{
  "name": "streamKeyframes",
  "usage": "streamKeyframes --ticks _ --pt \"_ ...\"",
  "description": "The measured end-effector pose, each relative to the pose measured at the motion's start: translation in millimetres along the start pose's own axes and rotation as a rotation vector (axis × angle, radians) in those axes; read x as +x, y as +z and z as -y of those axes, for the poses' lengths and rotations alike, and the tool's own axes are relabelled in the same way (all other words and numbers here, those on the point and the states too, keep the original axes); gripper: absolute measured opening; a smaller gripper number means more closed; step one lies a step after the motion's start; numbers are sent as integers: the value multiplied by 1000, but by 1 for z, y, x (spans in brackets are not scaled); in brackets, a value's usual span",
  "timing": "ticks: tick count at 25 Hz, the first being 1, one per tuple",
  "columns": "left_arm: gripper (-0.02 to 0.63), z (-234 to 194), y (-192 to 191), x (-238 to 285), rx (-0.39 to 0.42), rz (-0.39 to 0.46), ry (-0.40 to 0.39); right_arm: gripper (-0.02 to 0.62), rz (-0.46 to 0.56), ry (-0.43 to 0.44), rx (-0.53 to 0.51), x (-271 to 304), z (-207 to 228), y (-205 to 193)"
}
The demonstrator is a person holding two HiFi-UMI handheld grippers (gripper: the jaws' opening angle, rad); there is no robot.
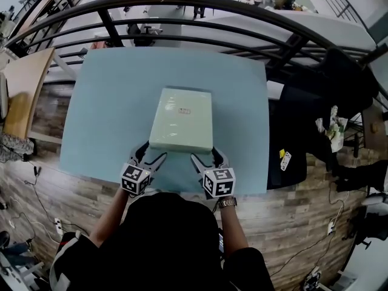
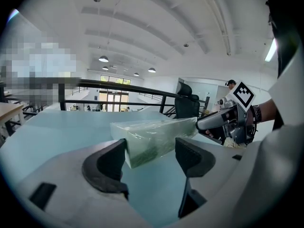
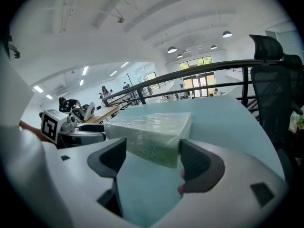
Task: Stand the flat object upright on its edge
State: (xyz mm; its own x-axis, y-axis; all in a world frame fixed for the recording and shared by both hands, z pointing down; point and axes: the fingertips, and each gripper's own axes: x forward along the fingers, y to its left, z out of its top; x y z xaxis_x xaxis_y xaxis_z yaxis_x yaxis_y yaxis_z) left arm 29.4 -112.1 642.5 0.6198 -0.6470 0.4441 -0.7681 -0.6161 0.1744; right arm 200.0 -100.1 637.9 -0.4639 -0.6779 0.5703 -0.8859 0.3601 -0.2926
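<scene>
Flat on blue table (image 1: 103,102): wrapped green box (image 1: 182,119). At its near corners, left gripper (image 1: 151,153) and right gripper (image 1: 206,155), both wide open around a corner each, clamping nothing.

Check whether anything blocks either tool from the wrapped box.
Nothing visible does. The left tool and the right tool are both open, and each faces a near corner of the wrapped box. Only the table surface shows between the tools and the box.
</scene>
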Motion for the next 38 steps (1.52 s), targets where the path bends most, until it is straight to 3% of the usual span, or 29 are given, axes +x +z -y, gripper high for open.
streamKeyframes --ticks 20,38 --pt "330 -8 61 -22 64 127 14 336 129 14 -45 -24 -24 57" --pt "328 -4 79 -43 74 169 30 336 207 7 -57 -43 -39 81"
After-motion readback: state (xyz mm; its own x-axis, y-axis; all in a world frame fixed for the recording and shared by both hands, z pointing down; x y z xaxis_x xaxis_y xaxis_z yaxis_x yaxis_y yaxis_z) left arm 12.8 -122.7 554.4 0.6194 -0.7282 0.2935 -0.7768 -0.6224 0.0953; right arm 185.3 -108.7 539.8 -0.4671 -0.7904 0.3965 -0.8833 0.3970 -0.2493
